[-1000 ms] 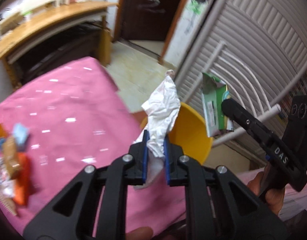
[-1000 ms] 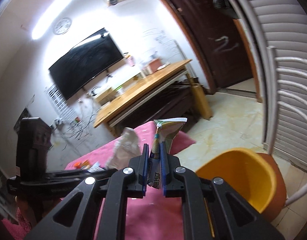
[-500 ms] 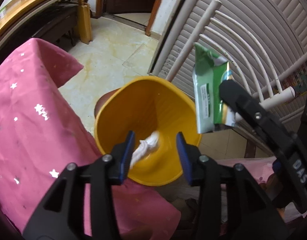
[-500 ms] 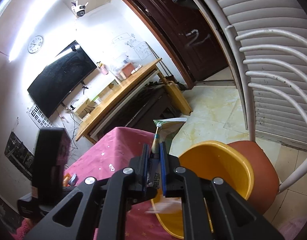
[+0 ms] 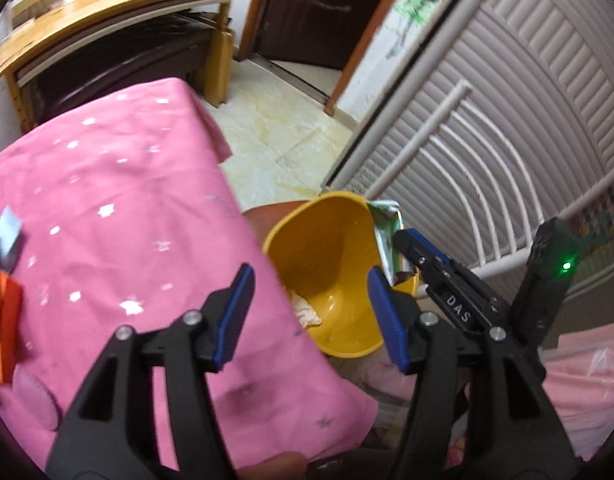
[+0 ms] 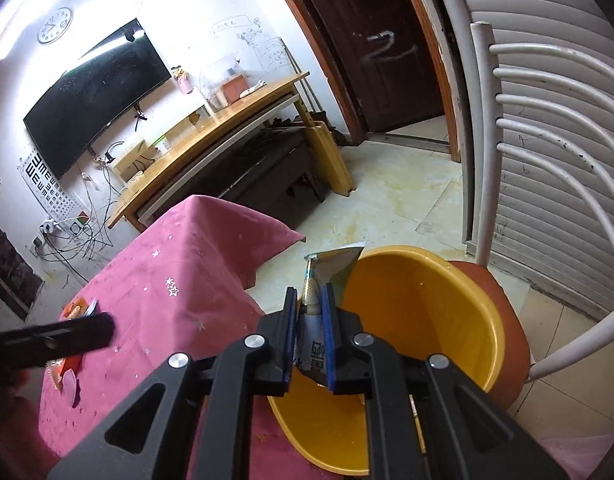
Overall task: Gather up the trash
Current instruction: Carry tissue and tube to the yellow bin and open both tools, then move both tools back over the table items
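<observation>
My left gripper (image 5: pixel 310 280) hovers over the yellow bin (image 5: pixel 327 248), its jaws opening with nothing between them. A crumpled white tissue (image 5: pixel 307 312) lies at the bottom of the bin. My right gripper (image 6: pixel 309 294) is shut on a green and silver wrapper (image 6: pixel 331 268), held upright just above the bin's near rim (image 6: pixel 447 280). In the left wrist view the right gripper (image 5: pixel 407 240) and its wrapper (image 5: pixel 387 236) sit at the bin's right edge. One black finger (image 6: pixel 67 332) of the left gripper shows at the left of the right wrist view.
The bin stands on a brown stool (image 6: pixel 503 300) beside the pink-clothed table (image 5: pixel 127 200). Several wrappers (image 5: pixel 3 300) lie at the table's left end. A white chair back (image 6: pixel 547 140) rises to the right, with a wooden desk (image 6: pixel 227 120) and a dark door (image 6: pixel 387 40) beyond.
My left gripper opened and let go of the white tissue, which now lies in the bin. The right gripper came down with the green wrapper to the bin's rim.
</observation>
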Tool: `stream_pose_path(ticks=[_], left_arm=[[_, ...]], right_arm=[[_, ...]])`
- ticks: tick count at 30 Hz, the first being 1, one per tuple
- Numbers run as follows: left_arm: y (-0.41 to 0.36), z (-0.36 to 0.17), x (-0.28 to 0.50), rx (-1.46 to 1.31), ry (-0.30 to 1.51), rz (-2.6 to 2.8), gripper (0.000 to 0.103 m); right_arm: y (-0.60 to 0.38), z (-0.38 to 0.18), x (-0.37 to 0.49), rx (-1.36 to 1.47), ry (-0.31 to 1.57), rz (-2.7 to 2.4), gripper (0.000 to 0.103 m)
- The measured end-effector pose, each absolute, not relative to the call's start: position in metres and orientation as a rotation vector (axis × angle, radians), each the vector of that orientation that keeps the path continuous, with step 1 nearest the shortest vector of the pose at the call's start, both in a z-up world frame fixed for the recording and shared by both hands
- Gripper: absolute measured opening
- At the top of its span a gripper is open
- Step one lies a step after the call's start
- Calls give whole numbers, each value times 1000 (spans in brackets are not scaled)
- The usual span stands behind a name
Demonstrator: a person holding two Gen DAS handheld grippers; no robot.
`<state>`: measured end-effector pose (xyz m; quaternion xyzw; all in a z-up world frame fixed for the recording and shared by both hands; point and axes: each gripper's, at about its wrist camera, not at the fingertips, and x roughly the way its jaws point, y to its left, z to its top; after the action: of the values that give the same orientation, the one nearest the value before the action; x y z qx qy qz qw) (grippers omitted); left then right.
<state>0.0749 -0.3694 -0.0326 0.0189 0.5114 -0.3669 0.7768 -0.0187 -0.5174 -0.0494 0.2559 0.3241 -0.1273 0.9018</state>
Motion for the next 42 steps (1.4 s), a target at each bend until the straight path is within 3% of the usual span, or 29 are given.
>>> stream_pose_path(ticks=[14,17,22,38,42], left_arm=[[-247,-5,97,-154,1014,-623,62],[-223,-6,105,-163,1005,-574,62],[-192,-4,117,-182,996,-519,62],[-61,5,155,-225,933,-255,69],[-24,-2,164,-271,937,-193,81]], right_arm=[[-489,-41,-8,453,643,-266,17],[-470,-34,-2,425,627,-217,24],[-438,-25,20,386,638,-157,44],[-316,4,93,293,651,148,64],[-286,4,105,264,671,202,68]])
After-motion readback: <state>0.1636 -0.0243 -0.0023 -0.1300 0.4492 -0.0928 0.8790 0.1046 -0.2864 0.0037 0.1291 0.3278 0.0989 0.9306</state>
